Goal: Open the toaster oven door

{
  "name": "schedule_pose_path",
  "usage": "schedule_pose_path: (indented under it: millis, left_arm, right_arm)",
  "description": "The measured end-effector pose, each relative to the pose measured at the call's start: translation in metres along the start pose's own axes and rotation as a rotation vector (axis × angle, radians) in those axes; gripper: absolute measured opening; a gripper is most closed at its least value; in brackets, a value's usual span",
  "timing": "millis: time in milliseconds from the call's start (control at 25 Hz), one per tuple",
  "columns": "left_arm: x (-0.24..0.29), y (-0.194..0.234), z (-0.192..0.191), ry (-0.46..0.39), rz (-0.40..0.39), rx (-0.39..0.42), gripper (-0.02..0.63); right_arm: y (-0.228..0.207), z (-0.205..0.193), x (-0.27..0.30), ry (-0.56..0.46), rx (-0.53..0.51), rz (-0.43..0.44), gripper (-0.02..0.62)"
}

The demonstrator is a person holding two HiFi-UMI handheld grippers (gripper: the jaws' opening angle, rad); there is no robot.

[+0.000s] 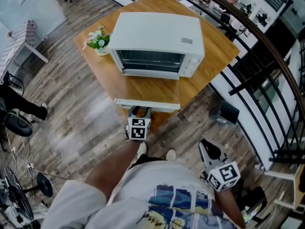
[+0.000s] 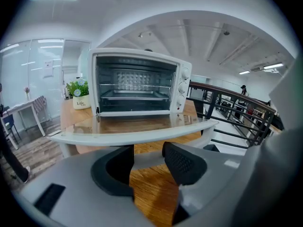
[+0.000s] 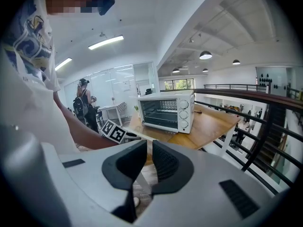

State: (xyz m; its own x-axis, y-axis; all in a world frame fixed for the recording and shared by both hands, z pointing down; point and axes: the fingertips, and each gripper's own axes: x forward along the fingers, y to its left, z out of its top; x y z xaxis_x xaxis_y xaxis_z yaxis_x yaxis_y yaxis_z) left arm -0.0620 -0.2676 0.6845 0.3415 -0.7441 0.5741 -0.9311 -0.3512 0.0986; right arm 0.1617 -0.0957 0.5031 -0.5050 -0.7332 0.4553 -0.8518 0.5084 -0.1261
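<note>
Standing on the wooden table [image 1: 219,46], the toaster oven [image 1: 159,32] has its door [image 1: 147,105] folded down flat.
The left gripper [image 1: 138,112] sits just under the door's front edge, jaws apart; the right gripper [image 3: 147,162] hangs well back, jaws nearly together on nothing.

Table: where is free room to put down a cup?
The table is bare right of the toaster oven, up to its right corner, and at the far corner behind. The flower pot crowds the left; the open door covers the front.
</note>
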Motion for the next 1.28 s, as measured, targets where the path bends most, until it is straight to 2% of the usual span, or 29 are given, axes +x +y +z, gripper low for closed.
schedule_pose_path:
  millis: [520, 1280]
  left_arm:
    - [0.014, 0.004, -0.021, -0.026, 0.017, -0.07, 0.186]
    - [0.023, 0.007, -0.035, -0.065, 0.04, -0.066, 0.187]
  right_arm:
    - [-0.003, -0.005, -0.004, 0.025, 0.018, -0.016, 0.037]
    - [-0.002, -0.011, -0.01, 0.051, 0.043, -0.039, 0.035]
